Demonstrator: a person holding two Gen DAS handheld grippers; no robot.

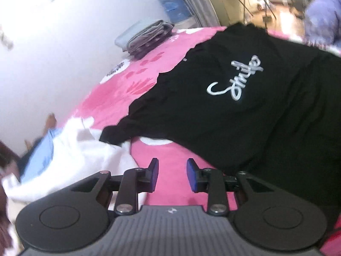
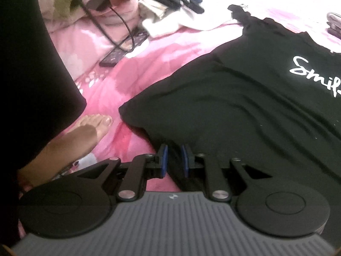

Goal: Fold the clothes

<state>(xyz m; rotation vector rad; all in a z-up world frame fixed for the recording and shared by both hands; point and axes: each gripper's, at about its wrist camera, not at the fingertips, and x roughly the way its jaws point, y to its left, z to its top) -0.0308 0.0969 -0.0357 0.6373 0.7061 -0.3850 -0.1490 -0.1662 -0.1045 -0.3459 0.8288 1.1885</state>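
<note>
Surroundings: a white garment [image 1: 70, 147] lies crumpled ahead-left of the left gripper [image 1: 172, 175]; a folded grey stack [image 1: 149, 37] sits far ahead at the bed's far edge. By the right gripper [image 2: 174, 161], a bare foot [image 2: 85, 132] rests just left of the fingers, and a remote [image 2: 125, 50] with a black cable [image 2: 102, 27] lies further ahead-left.
Shirt: the black T-shirt [image 1: 245, 111] lies spread flat on the pink bed cover [image 1: 168, 149], print up, ahead-right of the left fingers.
Left fingers: apart, holding nothing, over bare cover near the shirt's hem.
Right fingers: narrowly parted at the shirt's near corner; fabric seems to lie between them, grip unclear.
Room: open pink cover left of the shirt.
</note>
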